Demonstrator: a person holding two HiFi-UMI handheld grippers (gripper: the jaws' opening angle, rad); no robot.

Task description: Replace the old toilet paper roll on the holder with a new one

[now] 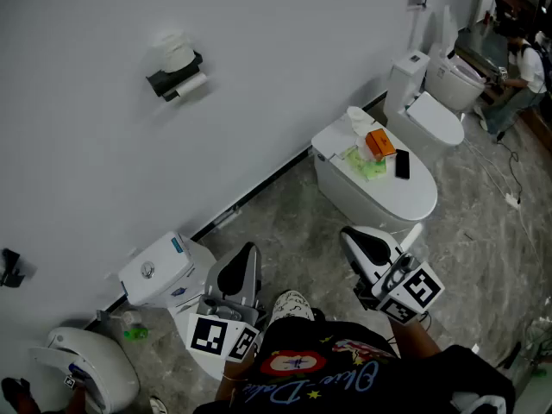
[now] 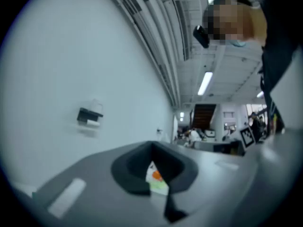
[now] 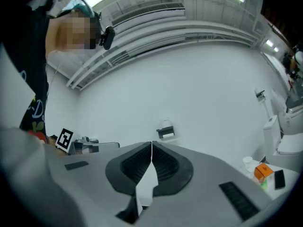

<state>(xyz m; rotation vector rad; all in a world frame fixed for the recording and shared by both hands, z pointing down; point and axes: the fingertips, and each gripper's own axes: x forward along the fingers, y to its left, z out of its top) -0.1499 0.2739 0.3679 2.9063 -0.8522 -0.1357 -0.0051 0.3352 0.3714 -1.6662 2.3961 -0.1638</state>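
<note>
The black paper holder (image 1: 176, 78) hangs on the white wall, with a white roll (image 1: 178, 52) resting on top of it and a thin roll (image 1: 191, 85) on its bar. Both also show small in the left gripper view, where the holder (image 2: 89, 116) is far off, and in the right gripper view as the holder (image 3: 165, 132). A white roll (image 1: 358, 120) lies on the closed toilet lid (image 1: 405, 195). My left gripper (image 1: 250, 251) and right gripper (image 1: 349, 235) are held low near my body, both shut and empty, pointing at the wall.
On the same lid lie an orange box (image 1: 379, 143), a black phone (image 1: 402, 164) and a green pack (image 1: 366, 164). Another toilet (image 1: 162, 274) stands just left of my left gripper. More toilets (image 1: 431, 115) line the wall to the right, where a person (image 1: 523, 69) stands.
</note>
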